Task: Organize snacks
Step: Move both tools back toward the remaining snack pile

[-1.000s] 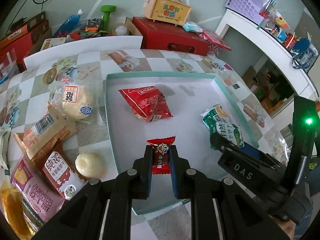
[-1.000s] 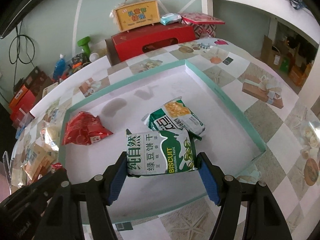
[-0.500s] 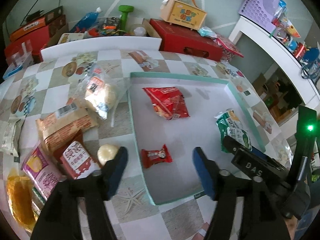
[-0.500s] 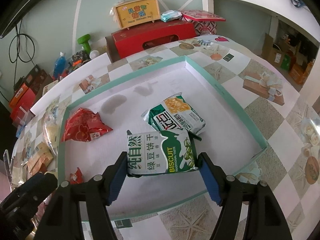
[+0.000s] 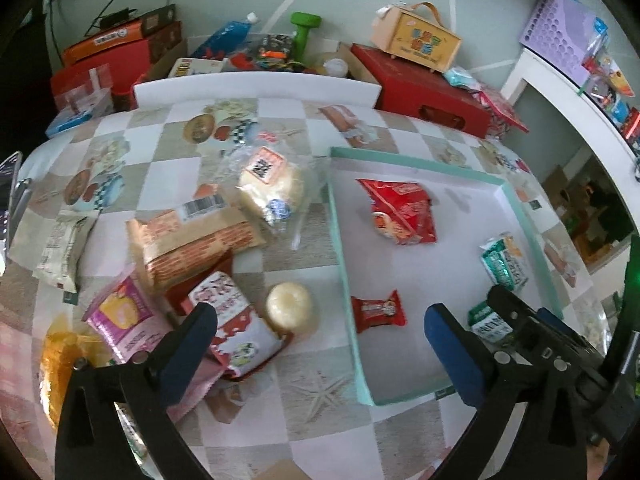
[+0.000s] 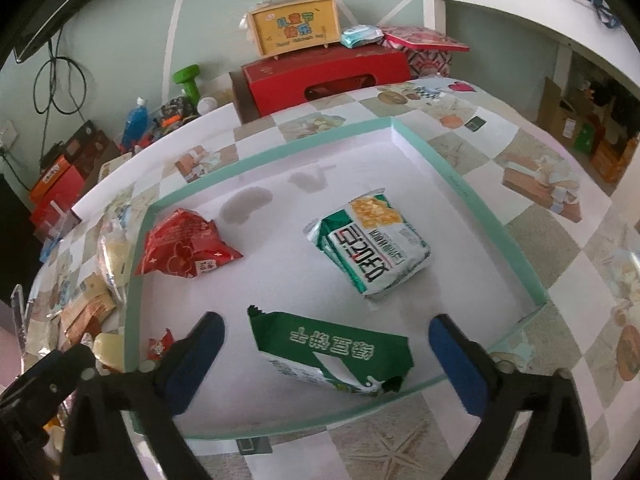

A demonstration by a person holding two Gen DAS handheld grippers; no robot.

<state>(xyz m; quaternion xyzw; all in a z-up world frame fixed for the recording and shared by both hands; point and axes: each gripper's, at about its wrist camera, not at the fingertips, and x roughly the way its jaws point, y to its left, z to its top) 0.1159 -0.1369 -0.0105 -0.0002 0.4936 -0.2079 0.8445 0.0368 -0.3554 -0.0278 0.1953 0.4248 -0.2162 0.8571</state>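
A shallow tray with a teal rim (image 5: 341, 248) (image 6: 456, 186) lies on the checkered table. My left gripper (image 5: 320, 340) hangs above its left edge, its jaws opening wide with nothing between them. A small red candy (image 5: 378, 312) (image 6: 160, 346) rests just inside the tray. My right gripper (image 6: 326, 356) is also opening over the tray's near edge. A green biscuit packet (image 6: 332, 356) (image 5: 488, 324) lies loose between its pads, untouched. A red packet (image 5: 402, 212) (image 6: 186, 250) and a green-and-white packet (image 6: 372, 248) (image 5: 504, 260) lie further in.
Loose snacks crowd the cloth left of the tray: a wrapped bun (image 5: 272, 188), a brown packet (image 5: 196, 244), a red-and-white milk packet (image 5: 236, 328), a round pastry (image 5: 289, 306), a pink packet (image 5: 124, 316). A red box (image 6: 324, 76) stands behind the table, a white shelf (image 6: 520, 20) to the right.
The left gripper let go of the small red candy, which now lies in the tray, and drew left. The right gripper opened and the green biscuit packet dropped flat into the tray.
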